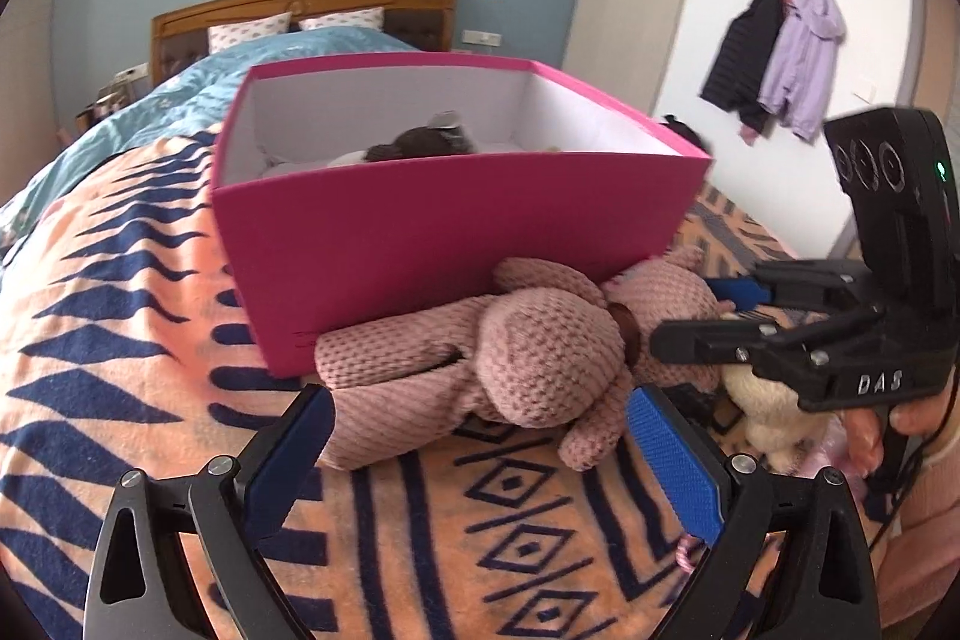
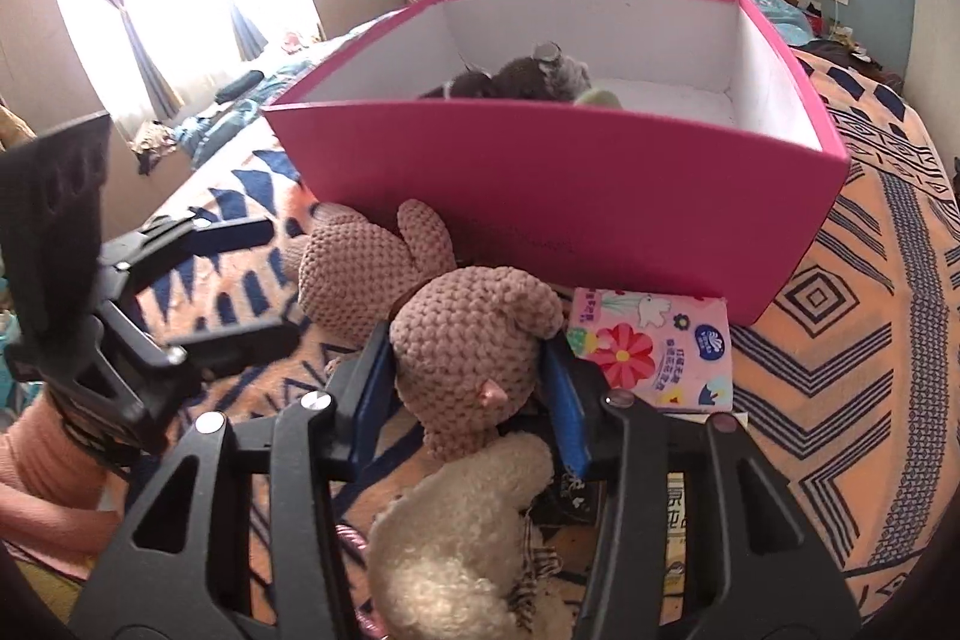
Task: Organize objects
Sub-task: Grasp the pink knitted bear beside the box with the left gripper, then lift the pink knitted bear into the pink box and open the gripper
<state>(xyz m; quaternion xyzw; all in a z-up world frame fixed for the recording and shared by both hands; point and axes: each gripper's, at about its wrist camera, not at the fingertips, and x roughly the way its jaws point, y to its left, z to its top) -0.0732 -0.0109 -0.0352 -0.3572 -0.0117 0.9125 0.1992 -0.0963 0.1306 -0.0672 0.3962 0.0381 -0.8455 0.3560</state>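
Toy: I read the pink knitted plush (image 2: pixel 474 340) as very light, soft and squashy; my judgement is it will sag and swing when lifted, not slip, since the chunky knit gives the pads plenty to bite on.

Where to hold: I would take it at a thick part, the round head or the body, not by a thin limb that would let the rest dangle.

Right gripper (image 2: pixel 471 388): its blue pads sit on either side of the plush's rounded head and look to be pressing into the knit, so I call it pinching the toy.

Toy from the right gripper: directly between the fingers, with the rest of the body running ahead and to the left, up against the box wall.

Left gripper (image 1: pixel 480 436): spread wide, with nothing squeezed between the pads.

Toy from the left gripper: just ahead of the fingertips, lying on the patterned blanket (image 1: pixel 150 280); a stubby limb reaches down into the gap without touching either pad, as far as I can tell.

Pink box (image 1: pixel 456 226): straight ahead of both grippers, open at the top, touching the plush along its near wall; a dark plush (image 2: pixel 528 76) already lies inside.

Neighbours: a cream fluffy toy (image 2: pixel 456 520) lies under and behind the right fingers, and a flowered tissue pack (image 2: pixel 654 346) lies just right of them.

Caution: I judge the cream toy close enough to be dragged along.
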